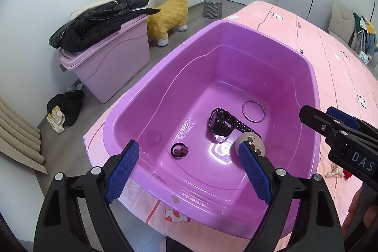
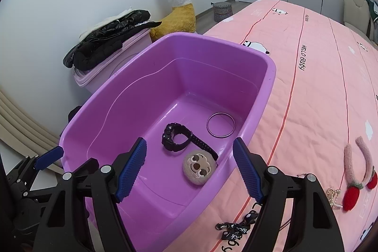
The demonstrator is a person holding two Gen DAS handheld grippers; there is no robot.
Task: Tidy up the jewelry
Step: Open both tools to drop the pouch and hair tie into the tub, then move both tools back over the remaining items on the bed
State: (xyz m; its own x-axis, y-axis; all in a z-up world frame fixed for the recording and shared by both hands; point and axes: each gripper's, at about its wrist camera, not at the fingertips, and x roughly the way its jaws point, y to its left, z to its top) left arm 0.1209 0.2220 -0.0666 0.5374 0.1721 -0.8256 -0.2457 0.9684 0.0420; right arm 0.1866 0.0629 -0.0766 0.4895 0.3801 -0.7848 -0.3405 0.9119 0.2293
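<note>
both grippers, left (image 1: 189,157) and right (image 2: 190,157), hang jaws apart and empty over the purple tub (image 2: 264,96) on the bed (image 2: 319,86), likely between drops. tub holds watch (image 2: 176,137), bangle (image 2: 221,125), plush charm (image 2: 199,167), dark hair tie maybe (image 1: 179,150). strawberry clip (image 2: 352,195), black strap (image 2: 236,230) wait on bed.

Both tools (image 1: 189,157) (image 2: 190,158) open, angled downward

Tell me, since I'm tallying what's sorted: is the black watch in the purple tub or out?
In: the black watch lies on the purple tub's floor.
</note>
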